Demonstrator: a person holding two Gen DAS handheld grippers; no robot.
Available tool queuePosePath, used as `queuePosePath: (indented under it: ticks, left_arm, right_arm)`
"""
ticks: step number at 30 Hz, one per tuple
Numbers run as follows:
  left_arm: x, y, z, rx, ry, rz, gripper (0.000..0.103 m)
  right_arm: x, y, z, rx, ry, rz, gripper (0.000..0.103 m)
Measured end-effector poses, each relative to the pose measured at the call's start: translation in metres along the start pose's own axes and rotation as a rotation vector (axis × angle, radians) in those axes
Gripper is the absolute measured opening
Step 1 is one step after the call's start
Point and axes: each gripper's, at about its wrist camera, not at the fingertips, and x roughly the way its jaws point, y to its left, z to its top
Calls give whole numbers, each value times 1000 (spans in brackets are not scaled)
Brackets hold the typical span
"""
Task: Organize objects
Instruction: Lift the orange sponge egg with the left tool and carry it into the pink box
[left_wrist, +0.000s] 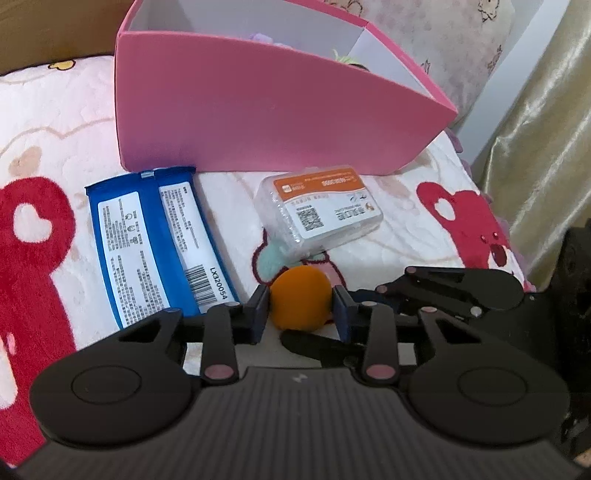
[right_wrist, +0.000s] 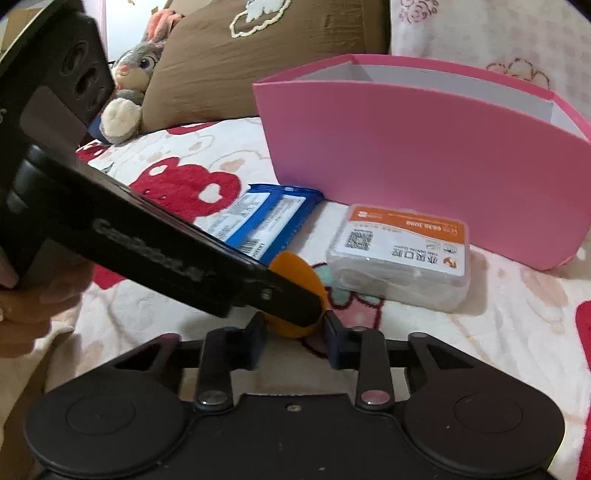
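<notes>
A small orange ball (left_wrist: 299, 299) lies on the patterned blanket in front of me. In the left wrist view my left gripper (left_wrist: 300, 314) has the ball between its blue pads, and both pads touch its sides. In the right wrist view my right gripper (right_wrist: 294, 339) is shut on the same ball (right_wrist: 295, 326) from the near side. The left gripper's black body (right_wrist: 147, 240) crosses over it from the left and hides the ball's top. Beyond the ball lie a blue packet (left_wrist: 155, 243) and a clear plastic box with an orange and white label (left_wrist: 321, 210). A pink box (left_wrist: 266, 110) stands open behind them.
The blanket (left_wrist: 44, 122) is white with red bear shapes. A brown pillow (right_wrist: 258, 55) and a grey plush rabbit (right_wrist: 129, 96) sit at the back left. A shiny curtain (left_wrist: 546, 129) hangs to the right of the pink box. A hand (right_wrist: 33, 310) holds the left gripper.
</notes>
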Motion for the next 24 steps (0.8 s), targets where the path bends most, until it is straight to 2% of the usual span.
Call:
queuePosePath:
  ticks: [2,16,24]
  left_arm:
    - [-4,-3,1,2,7,0,35]
    - [-65,-45,23,50,85,4,35]
    - [-97,-63,48,51,92,-36,35]
  right_arm:
    - [-5,7,2,-22,8,-22,36]
    - [-64,28,45,55,87,-36,36]
    - [-97,23,75,96,88,-28,36]
